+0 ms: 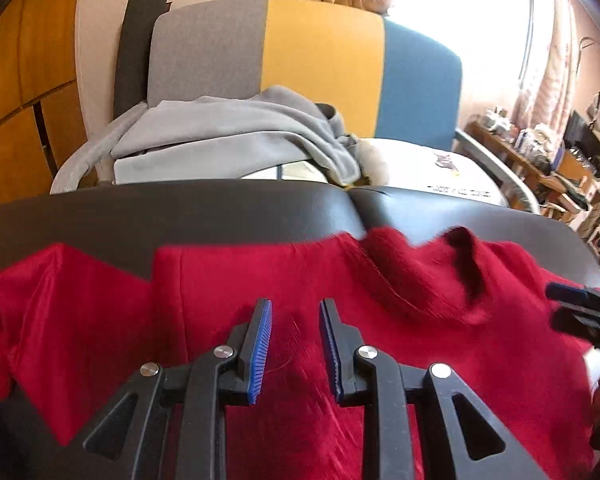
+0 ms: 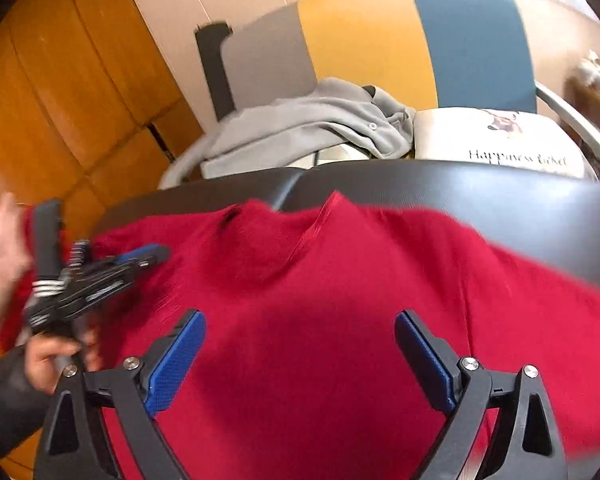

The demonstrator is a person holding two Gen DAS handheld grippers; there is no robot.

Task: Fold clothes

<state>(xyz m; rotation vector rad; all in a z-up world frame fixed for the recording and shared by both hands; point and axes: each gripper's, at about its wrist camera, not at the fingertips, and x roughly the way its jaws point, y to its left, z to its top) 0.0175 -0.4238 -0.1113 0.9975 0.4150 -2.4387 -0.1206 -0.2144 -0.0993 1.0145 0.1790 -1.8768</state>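
Observation:
A red fuzzy sweater (image 1: 380,360) (image 2: 340,300) lies spread on a black padded surface (image 1: 180,216) (image 2: 460,192), its rolled collar (image 1: 424,276) toward the far edge. My left gripper (image 1: 296,304) hovers just over the sweater's body. Its blue pads stand a narrow gap apart and only the cloth below shows between them. From the right wrist view the left gripper (image 2: 160,254) sits at the sweater's left side, held by a hand (image 2: 56,356). My right gripper (image 2: 300,316) (image 1: 556,306) is wide open above the sweater's middle, with nothing between its fingers.
Behind the surface stands a chair (image 1: 320,48) with a grey, yellow and blue back. On it lie a grey garment (image 1: 236,128) and a white printed item (image 2: 500,140). Wooden cupboard doors (image 2: 60,100) are at the left, cluttered shelves (image 1: 560,160) at the right.

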